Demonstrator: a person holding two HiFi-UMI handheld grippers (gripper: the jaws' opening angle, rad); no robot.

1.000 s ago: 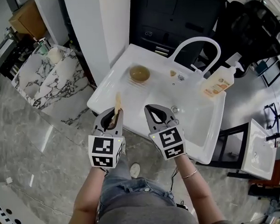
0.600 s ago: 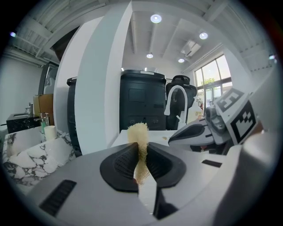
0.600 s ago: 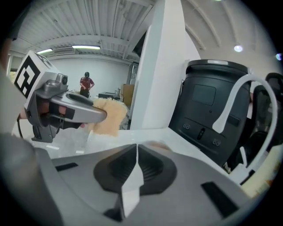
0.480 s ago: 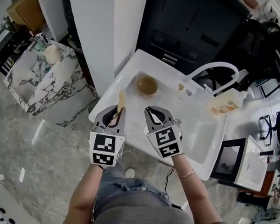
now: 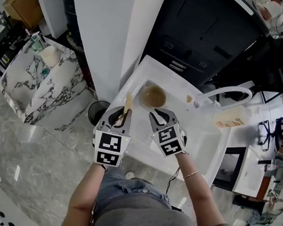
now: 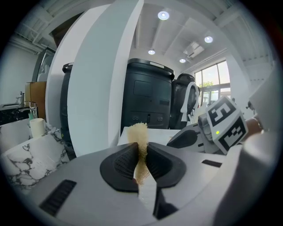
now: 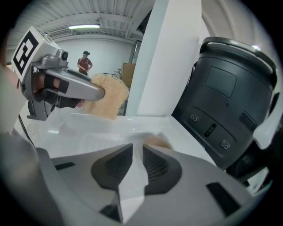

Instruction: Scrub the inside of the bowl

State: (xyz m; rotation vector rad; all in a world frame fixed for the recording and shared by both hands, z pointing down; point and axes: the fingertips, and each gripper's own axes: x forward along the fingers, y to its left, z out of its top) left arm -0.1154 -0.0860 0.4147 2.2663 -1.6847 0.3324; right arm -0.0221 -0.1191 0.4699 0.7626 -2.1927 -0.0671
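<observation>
A tan bowl (image 5: 153, 96) sits upright on the left part of the white sink (image 5: 190, 120). My left gripper (image 5: 119, 119) is shut on a thin tan scrubbing sponge (image 5: 128, 104), which sticks up beyond the jaws just left of the bowl. In the left gripper view the sponge (image 6: 140, 143) is pinched between the pads. My right gripper (image 5: 161, 117) hovers a short way in front of the bowl, its jaws drawn to a narrow slit with nothing between them. In the right gripper view the bowl (image 7: 158, 141) is a blur just past the jaws, with the sponge (image 7: 110, 99) at upper left.
A white arched faucet (image 5: 226, 91) and a soap bottle (image 5: 231, 116) stand at the sink's far right. A white pillar (image 5: 115, 37) and a black appliance (image 5: 203, 36) rise behind the sink. A marble-patterned counter (image 5: 43, 86) and a dark bin (image 5: 98, 112) lie to the left.
Both grippers have moved forward together, so the bowl now lies much closer ahead of them. The left gripper still holds the sponge. The head view has swung left.
</observation>
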